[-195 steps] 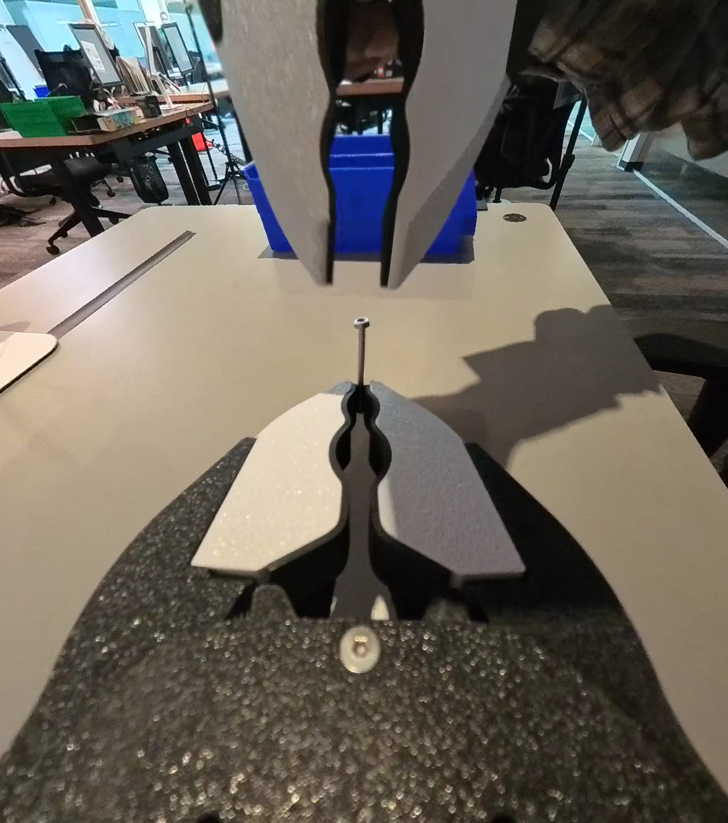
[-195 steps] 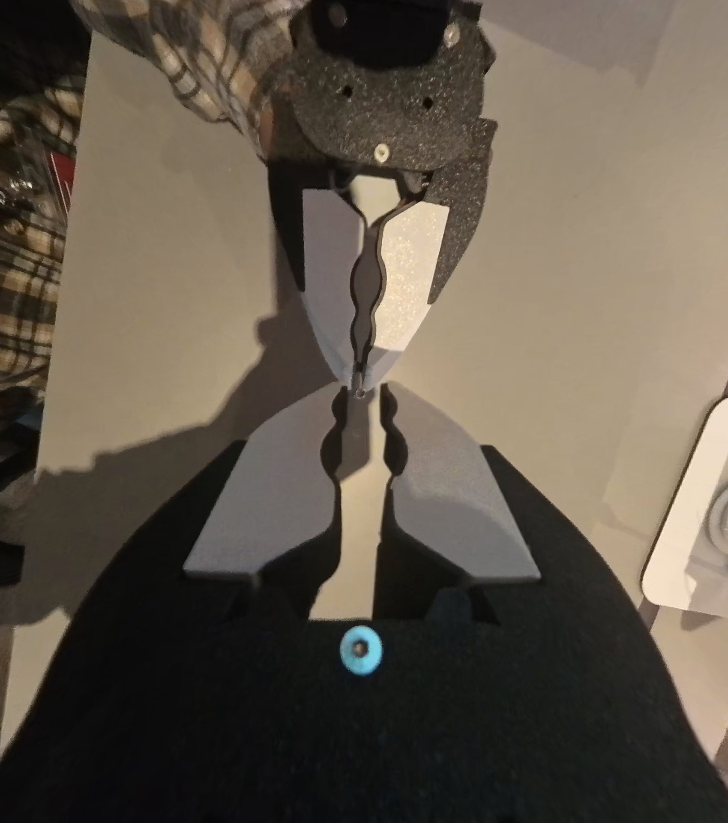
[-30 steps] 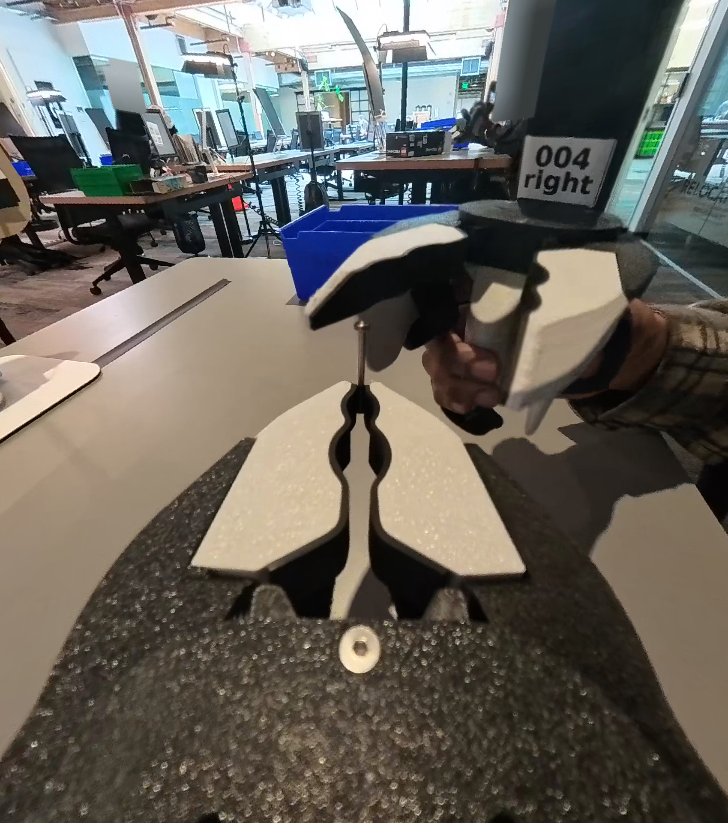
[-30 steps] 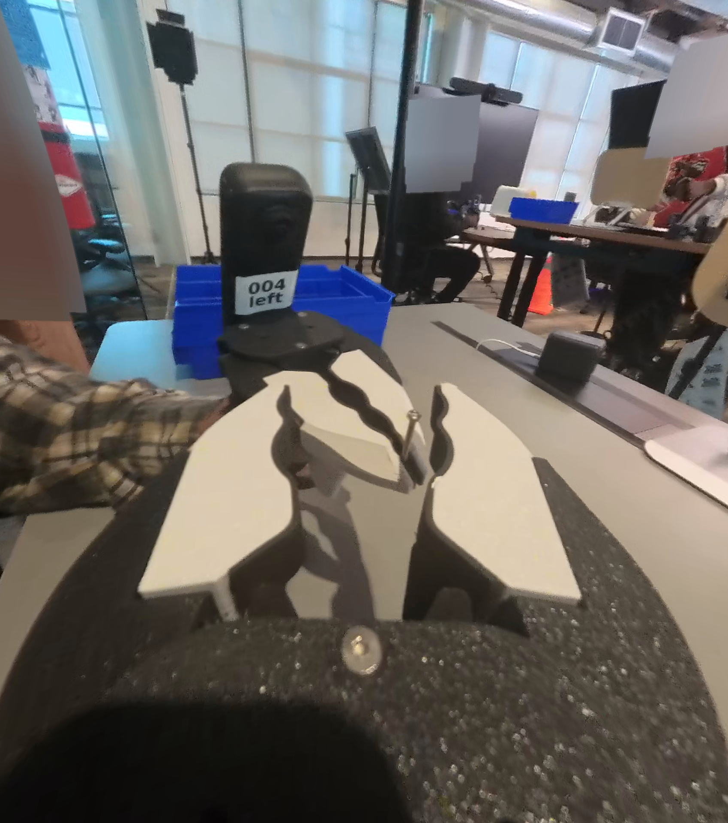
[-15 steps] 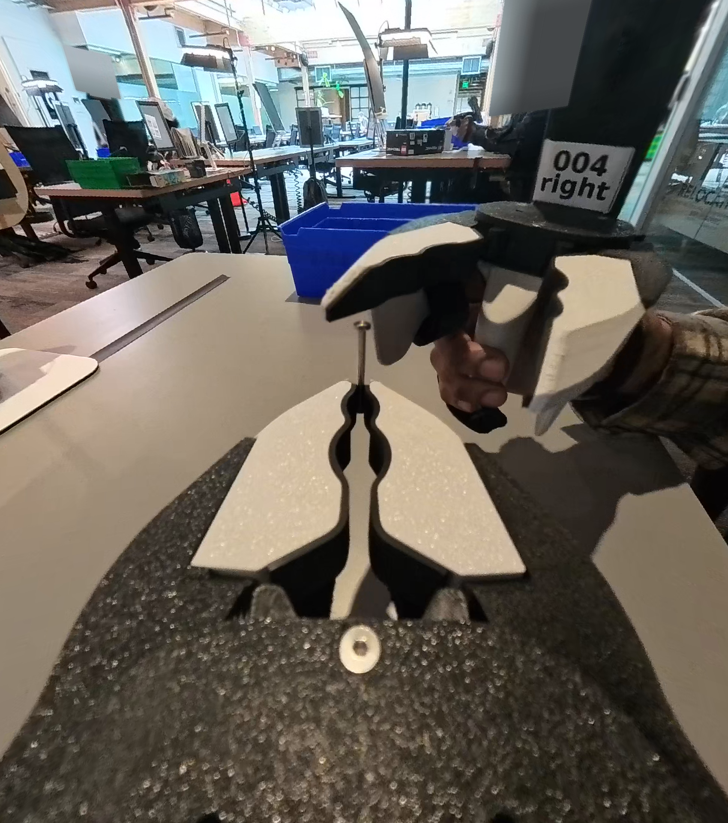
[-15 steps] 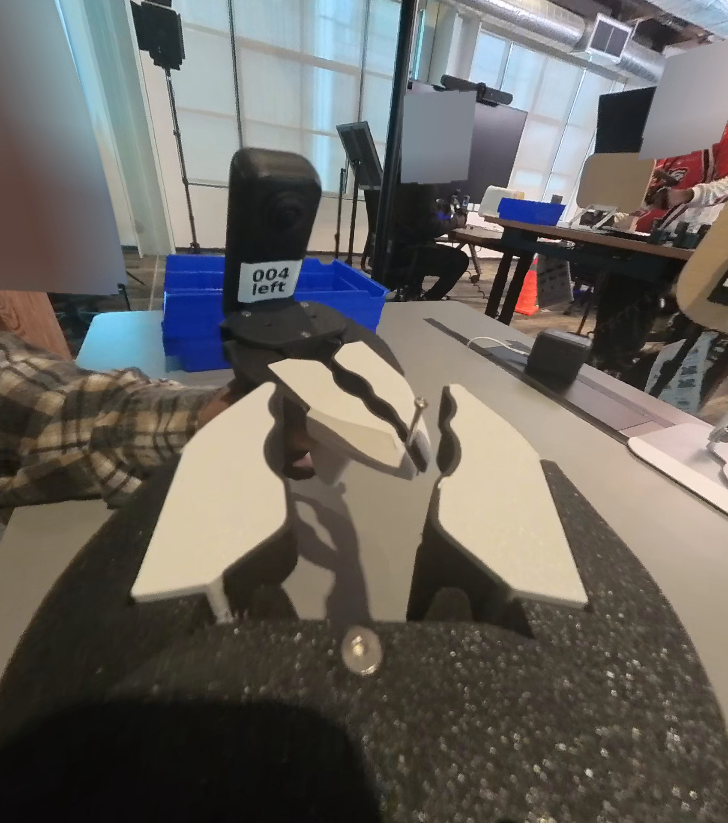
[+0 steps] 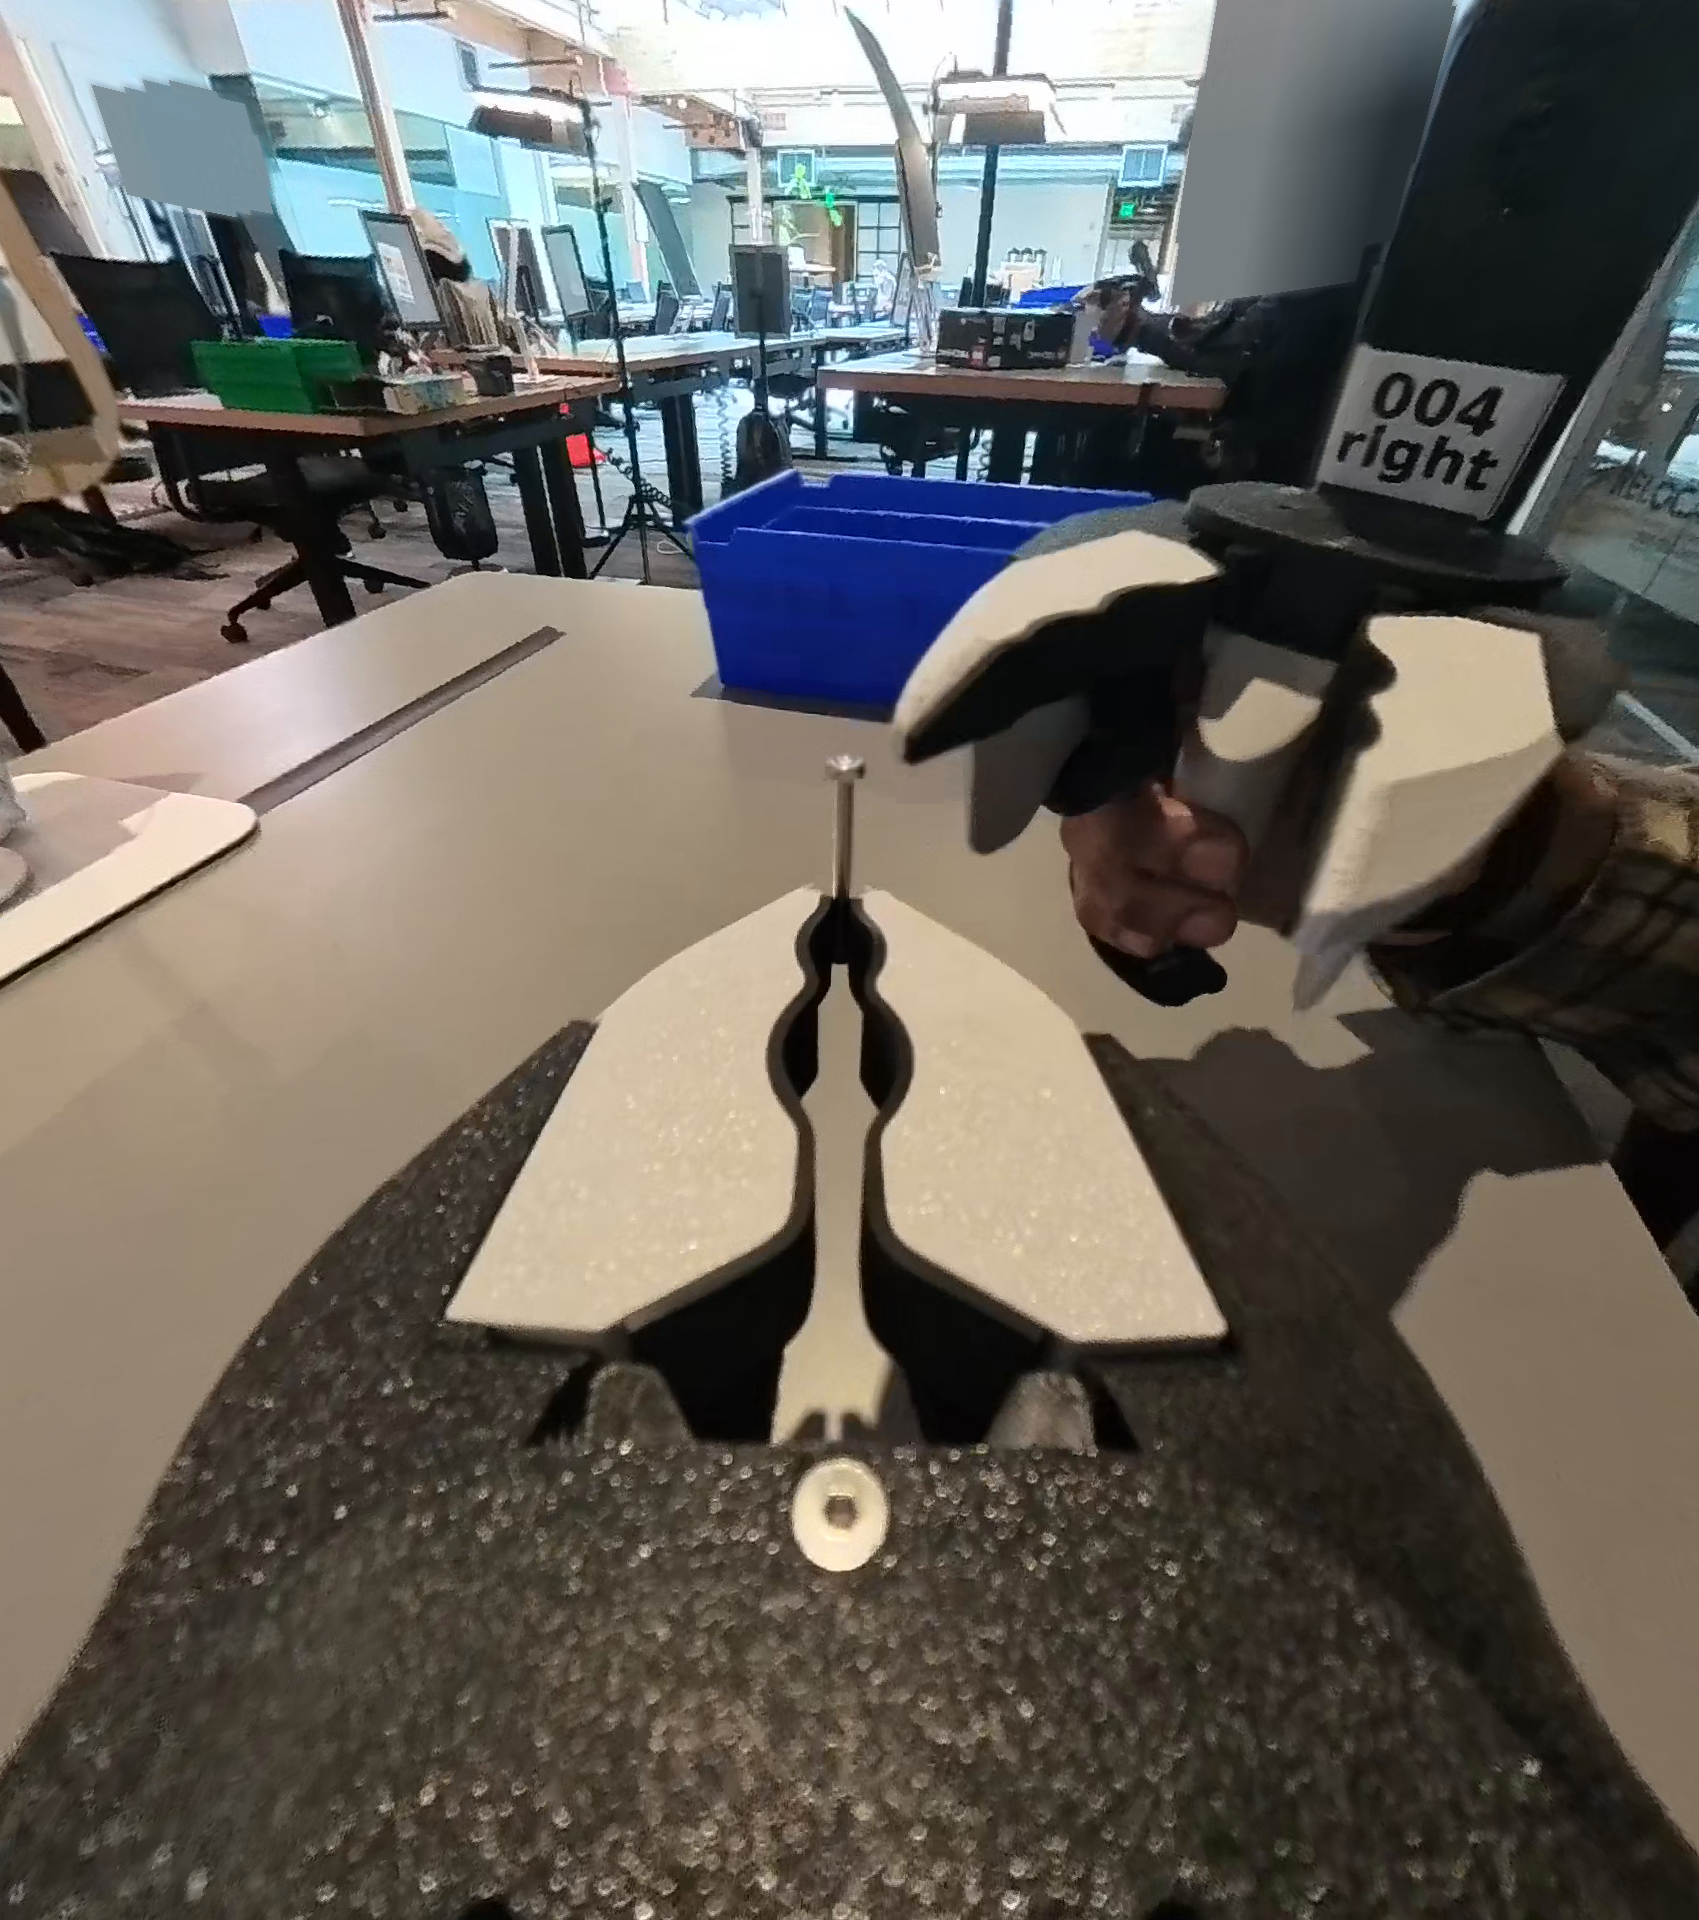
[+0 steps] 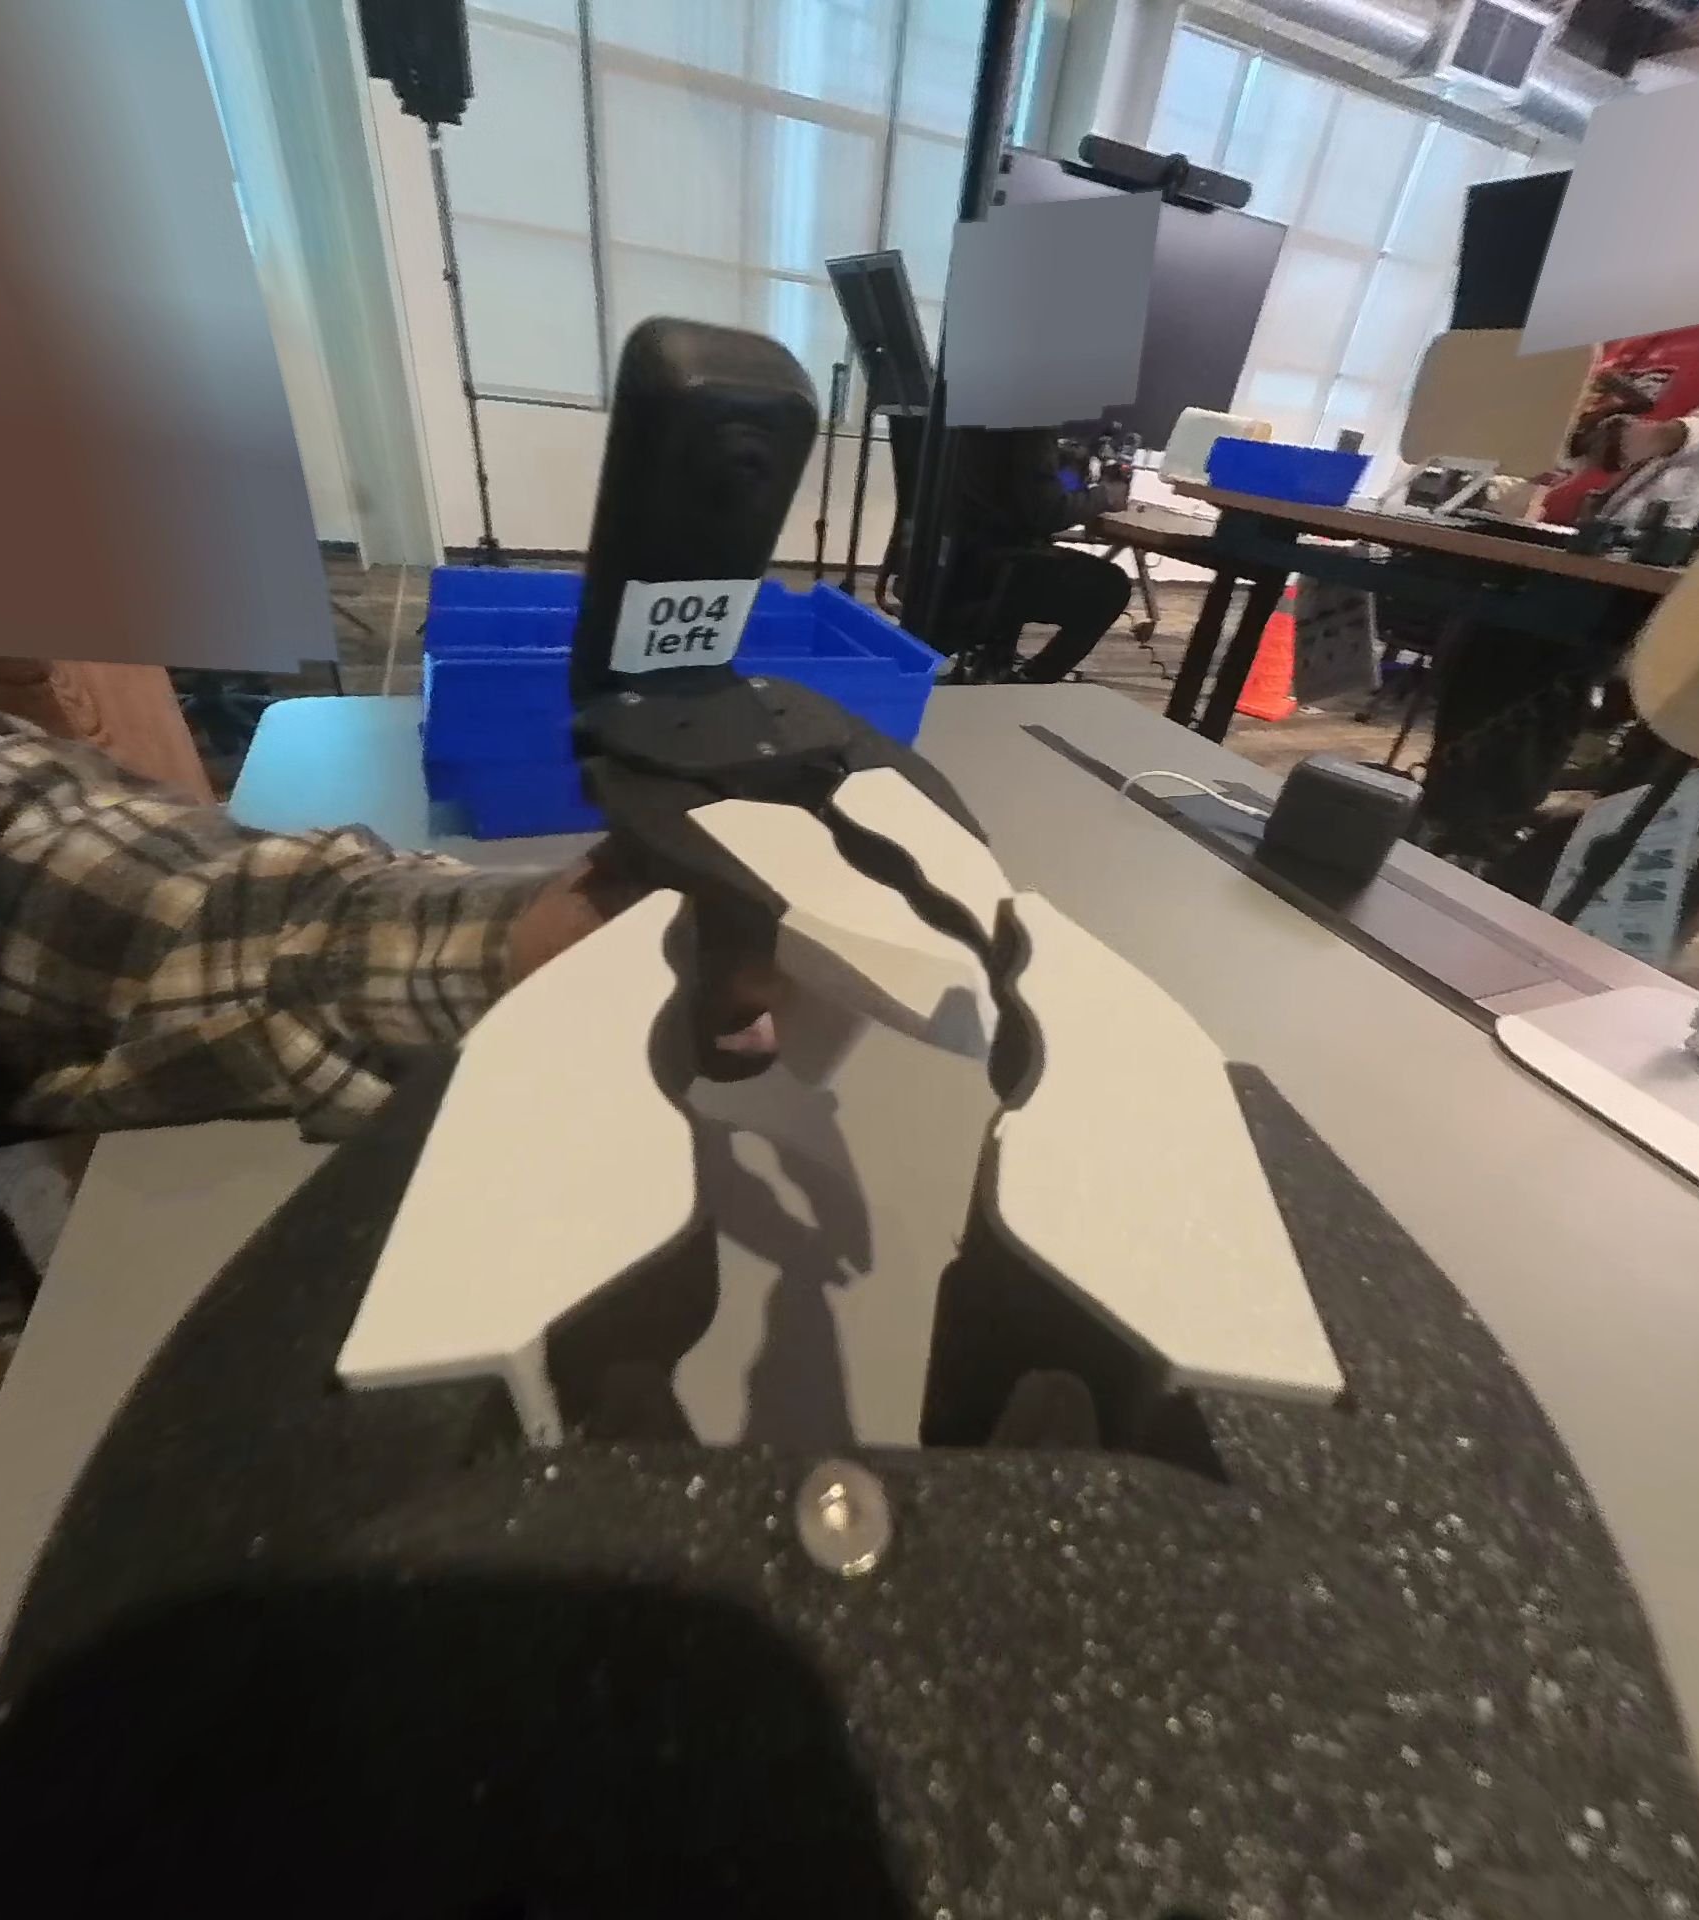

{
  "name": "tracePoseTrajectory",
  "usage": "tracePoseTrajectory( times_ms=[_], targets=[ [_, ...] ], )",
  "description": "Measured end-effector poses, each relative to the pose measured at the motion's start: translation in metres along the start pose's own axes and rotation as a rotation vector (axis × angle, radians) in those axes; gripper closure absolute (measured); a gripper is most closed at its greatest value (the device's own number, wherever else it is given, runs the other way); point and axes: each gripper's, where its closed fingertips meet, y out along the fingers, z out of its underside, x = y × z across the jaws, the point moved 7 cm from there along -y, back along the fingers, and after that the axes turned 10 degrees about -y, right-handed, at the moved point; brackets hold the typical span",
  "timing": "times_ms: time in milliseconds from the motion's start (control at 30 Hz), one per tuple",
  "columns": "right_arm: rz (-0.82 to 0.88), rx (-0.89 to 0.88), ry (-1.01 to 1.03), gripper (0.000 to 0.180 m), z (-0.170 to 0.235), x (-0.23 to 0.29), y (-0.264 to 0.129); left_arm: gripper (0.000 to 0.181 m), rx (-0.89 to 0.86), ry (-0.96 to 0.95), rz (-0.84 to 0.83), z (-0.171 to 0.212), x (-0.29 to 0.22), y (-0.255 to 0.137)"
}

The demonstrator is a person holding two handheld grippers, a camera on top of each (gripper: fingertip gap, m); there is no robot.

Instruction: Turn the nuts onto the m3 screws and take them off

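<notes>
The left gripper [image 7: 840, 914] is clenched on the m3 screw [image 7: 841, 831], pinching the low end of the shank betw. its tips; the screw stands upright, head on top, above the grey table [image 7: 325, 935]. The right gripper [image 7: 1125, 831] is spread wide & empty, held just right of the screw head, apart from it; in its own view [image 8: 829, 914] the screw is hidden behind the right finger. Vs. half a sec ago, when the right gripper's upper finger hung over the screw head, it has slid off to the right; the head now shows clear. No nut can be seen on the shank or in either gripper; too small to rule out. Judgement: the right gripper is backing off, prob. to fetch a nut or re-approach; threading not yet visibly begun. The blue bin [image 7: 824, 613] sits behind at the table's far edge.
</notes>
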Motion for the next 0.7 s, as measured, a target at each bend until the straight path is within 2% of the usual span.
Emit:
tracePoseTrajectory(
  times_ms=[100, 233, 433, 700],
  targets=[
    [0.081, -0.025, 0.014, 0.118, -0.002, -0.014, -0.006, 0.179, -0.018, 0.013, 0.026, -0.002, -0.003, -0.002],
    [0.062, -0.031, 0.024, 0.12, -0.003, -0.025, -0.004, 0.179, -0.007, 0.035, 0.055, -0.001, -0.009, 0.002],
    [-0.097, -0.018, 0.003, 0.139, -0.003, -0.023, 0.004, 0.179, -0.003, 0.034, 0.077, 0.0, -0.009, 0.002],
    [-0.147, 0.002, -0.016, 0.154, 0.0, -0.028, 0.004, 0.179, 0.008, 0.042, 0.106, 0.002, -0.012, 0.004]
  ],
)
